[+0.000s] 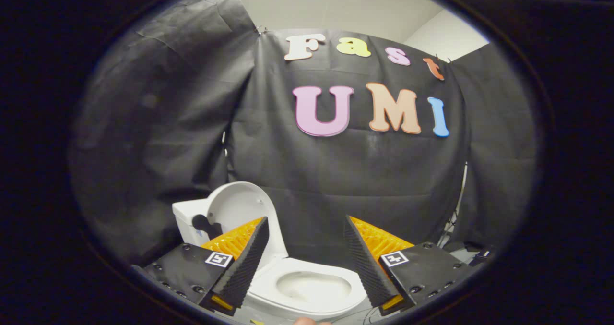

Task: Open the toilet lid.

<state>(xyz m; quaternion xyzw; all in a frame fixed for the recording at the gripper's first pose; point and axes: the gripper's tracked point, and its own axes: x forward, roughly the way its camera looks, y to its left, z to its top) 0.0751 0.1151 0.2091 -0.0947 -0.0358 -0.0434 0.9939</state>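
Already upright, the toilet lid (240, 205) leans back against the white cistern (184, 222), standing at about 10 o'clock from the open bowl (312, 286); resting there, it looks unlikely to fall shut. We judge the task as good as done, since the seat ring (355, 291) lies flat and bare and the bowl is fully exposed.

Our tool (307, 248) hangs above the toilet with its two fingers (247, 262) spread wide apart and nothing between them. That open stance suits a release: the fingers press on no part of the lid, which sits beyond the left finger at roughly 11 o'clock from the tool's centre, partly hidden behind it. The bowl shows in the gap between the fingers, lower down, toward 6 o'clock.

We cannot tell how the lid's hinge is built, as the left finger covers it. A fingertip of the person (307, 321) holding the tool peeks in at 6 o'clock. Black cloth (360, 181) closes the booth behind the toilet.
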